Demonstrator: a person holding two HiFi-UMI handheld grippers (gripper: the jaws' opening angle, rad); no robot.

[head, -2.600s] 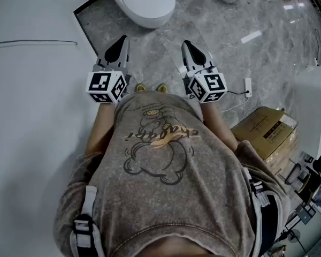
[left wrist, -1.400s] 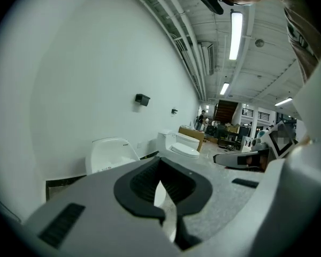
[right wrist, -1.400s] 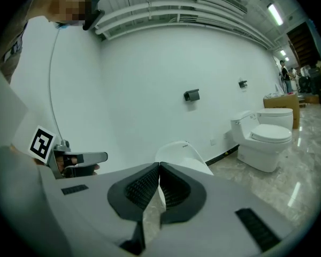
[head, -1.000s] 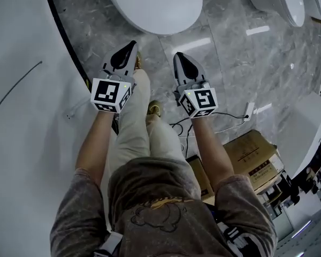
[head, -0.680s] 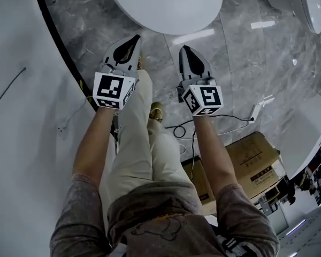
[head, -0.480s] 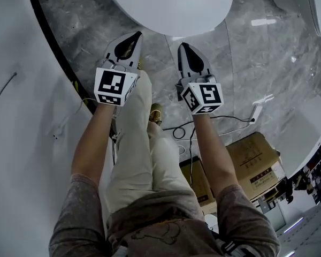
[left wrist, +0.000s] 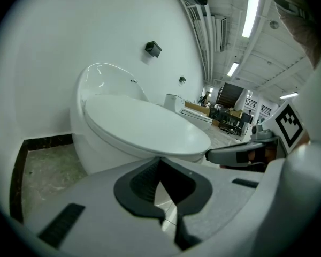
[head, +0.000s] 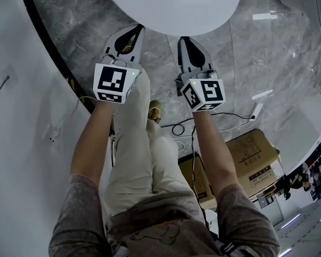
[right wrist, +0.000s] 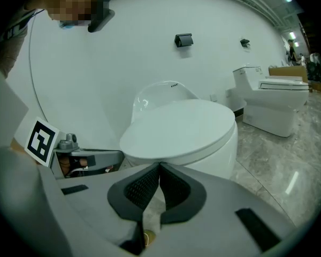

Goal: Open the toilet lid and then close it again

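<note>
Now — toilet lid [head: 171, 4] down | L gripper [head: 137, 30] jaws closed, empty | R gripper [head: 183, 39] same

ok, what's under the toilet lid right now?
The toilet lid lies shut on the white bowl; only the bowl's outer wall shows beneath it. Anything inside the bowl is covered by the lid.

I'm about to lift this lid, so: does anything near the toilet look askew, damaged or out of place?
The toilet lid lies shut and even, no damage visible. Only a loose black cable stands out, coiled on the marble floor by the person's shoe, near a cardboard box.
</note>
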